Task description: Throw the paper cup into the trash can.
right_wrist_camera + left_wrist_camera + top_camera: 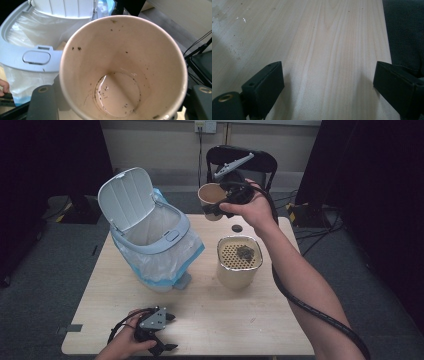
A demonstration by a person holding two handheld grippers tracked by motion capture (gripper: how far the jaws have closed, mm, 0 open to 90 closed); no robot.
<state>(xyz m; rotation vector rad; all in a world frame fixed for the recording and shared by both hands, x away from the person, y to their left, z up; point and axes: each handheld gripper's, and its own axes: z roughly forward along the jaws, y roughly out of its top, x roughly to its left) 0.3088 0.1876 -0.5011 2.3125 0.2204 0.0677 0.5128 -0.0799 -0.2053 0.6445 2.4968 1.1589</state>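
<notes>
On a pale wooden table (pixel 210 320), a brown paper cup (pixel 211 200) is gripped aloft by the right gripper (pixel 225 205). The open white lidded bin (pixel 150 237) lies at eight o'clock. The left gripper (pixel 165 332) rests unclenched.

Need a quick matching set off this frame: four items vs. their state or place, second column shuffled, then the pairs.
Column 1:
1. paper cup
2. bin lid
3. left gripper
4. strainer container

Column 2:
A. flipped up, open
B. held off the table in the right gripper, a little liquid and specks in its bottom
C. on the table right of the bin, dark clump on its perforated top
D. open, low over the table's near edge

Pairs: 1-B, 2-A, 3-D, 4-C
</notes>
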